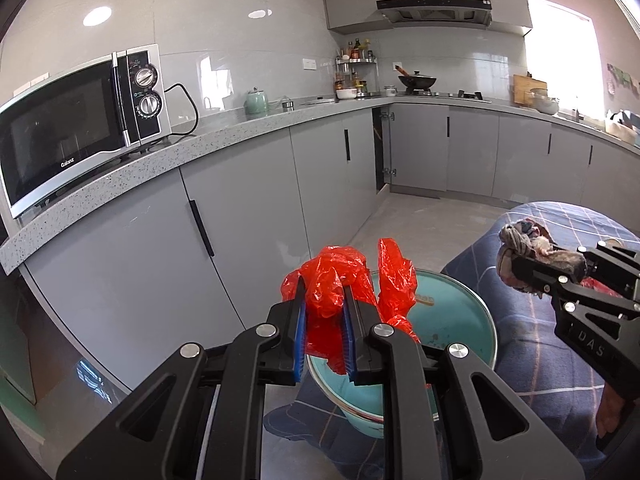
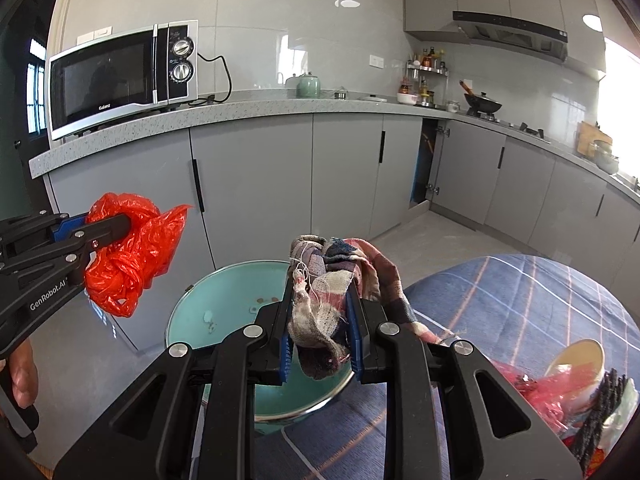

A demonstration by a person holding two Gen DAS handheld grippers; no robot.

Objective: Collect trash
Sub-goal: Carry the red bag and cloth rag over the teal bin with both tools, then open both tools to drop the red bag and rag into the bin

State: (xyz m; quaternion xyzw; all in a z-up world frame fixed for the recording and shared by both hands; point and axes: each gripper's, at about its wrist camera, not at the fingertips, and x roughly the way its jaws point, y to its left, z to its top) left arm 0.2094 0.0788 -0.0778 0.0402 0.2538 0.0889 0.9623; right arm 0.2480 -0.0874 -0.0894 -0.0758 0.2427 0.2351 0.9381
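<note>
My left gripper is shut on a crumpled red plastic bag, held above the near rim of a teal basin. The same bag shows at the left of the right wrist view, with the left gripper clamped on it. My right gripper is shut on a frayed checked rag over the basin. In the left wrist view the right gripper and its rag hang at the right. A few small scraps lie inside the basin.
The basin stands on a table with a blue checked cloth. A bowl with pink plastic and a dark brush lies at the near right. Grey cabinets, a counter with a microwave and a stove with a wok run behind. A hand holds the left handle.
</note>
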